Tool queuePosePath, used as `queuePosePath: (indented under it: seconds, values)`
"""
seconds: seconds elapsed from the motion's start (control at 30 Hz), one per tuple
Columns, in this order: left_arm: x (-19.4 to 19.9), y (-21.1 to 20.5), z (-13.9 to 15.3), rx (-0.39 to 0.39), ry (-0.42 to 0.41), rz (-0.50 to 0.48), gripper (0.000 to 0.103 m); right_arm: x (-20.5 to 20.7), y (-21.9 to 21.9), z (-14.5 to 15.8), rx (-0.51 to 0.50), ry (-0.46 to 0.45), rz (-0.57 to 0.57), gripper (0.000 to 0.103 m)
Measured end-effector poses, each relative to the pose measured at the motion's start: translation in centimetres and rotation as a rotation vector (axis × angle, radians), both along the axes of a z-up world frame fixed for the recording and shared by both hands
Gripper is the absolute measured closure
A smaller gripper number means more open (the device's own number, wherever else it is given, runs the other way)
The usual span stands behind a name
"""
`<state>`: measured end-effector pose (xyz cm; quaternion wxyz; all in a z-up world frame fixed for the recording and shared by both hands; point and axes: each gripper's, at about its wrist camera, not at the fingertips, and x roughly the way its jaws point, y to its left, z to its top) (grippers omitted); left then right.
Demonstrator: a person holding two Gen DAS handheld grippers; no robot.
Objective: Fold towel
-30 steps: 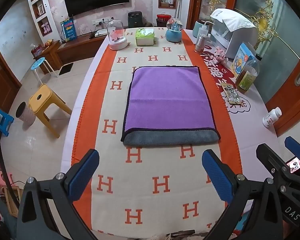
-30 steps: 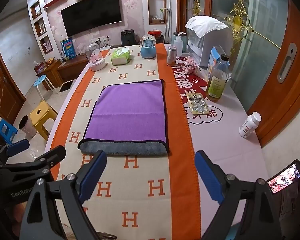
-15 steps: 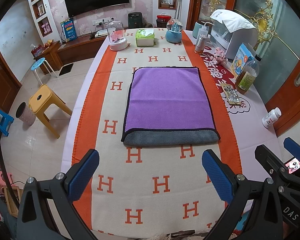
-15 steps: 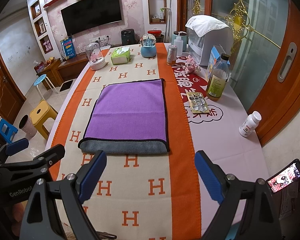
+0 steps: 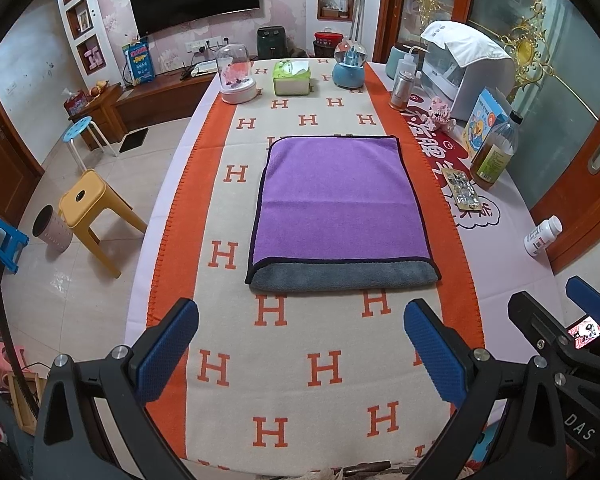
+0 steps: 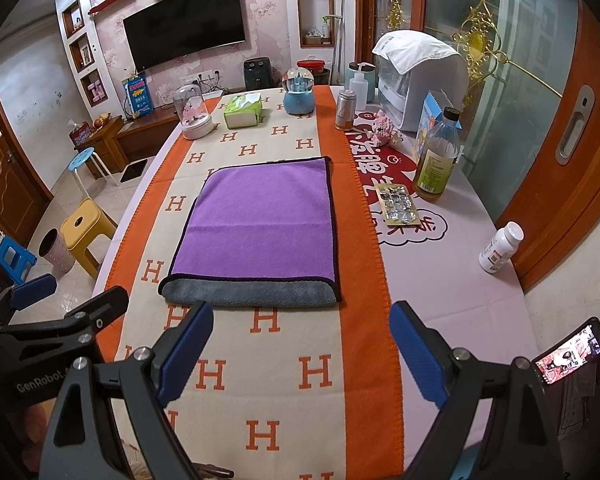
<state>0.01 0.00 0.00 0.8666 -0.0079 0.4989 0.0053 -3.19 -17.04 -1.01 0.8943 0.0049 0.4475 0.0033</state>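
A purple towel [image 5: 340, 196] with a dark hem lies flat on the orange and cream H-pattern cloth [image 5: 292, 364]. It is folded over, and its grey underside shows as a strip along the near edge [image 5: 342, 276]. It also shows in the right wrist view [image 6: 260, 216]. My left gripper [image 5: 300, 344] is open and empty, held above the cloth short of the towel's near edge. My right gripper [image 6: 300, 352] is open and empty, at about the same distance from the towel. Each gripper shows at the edge of the other's view.
At the far end stand a glass dome [image 5: 238, 76], a tissue box [image 5: 292, 76] and a blue snow globe [image 5: 350, 66]. On the right are an oil bottle [image 6: 436, 156], a blister pack [image 6: 398, 204], a white pill bottle [image 6: 500, 246] and a covered appliance [image 6: 420, 76]. Stools [image 5: 94, 208] stand on the floor at left.
Both views have shifted slightly; the towel sits a little lower in the frames. The towel has not moved on the cloth, and both grippers stay open.
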Motion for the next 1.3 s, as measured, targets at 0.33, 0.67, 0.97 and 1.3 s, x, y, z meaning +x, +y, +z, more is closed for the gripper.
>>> queuePosePath:
  seconds: [0.33, 0.67, 0.97, 1.3]
  values:
    - [0.0, 0.0, 0.0, 0.000, -0.002, 0.000, 0.001, -0.1, 0.1, 0.0, 0.001, -0.001, -0.001, 0.013]
    - [0.0, 0.0, 0.0, 0.001, -0.004, 0.000, 0.001, -0.1, -0.1, 0.7, 0.001, -0.001, -0.001, 0.013]
    - [0.2, 1.1, 0.6, 0.011, -0.015, 0.005, 0.001, 0.1, 1.3, -1.2, 0.003, -0.013, -0.012, 0.013]
    - [0.6, 1.6, 0.9, 0.034, -0.038, -0.019, 0.001, -0.5, 1.1, 0.4, -0.007, -0.021, -0.035, 0.013]
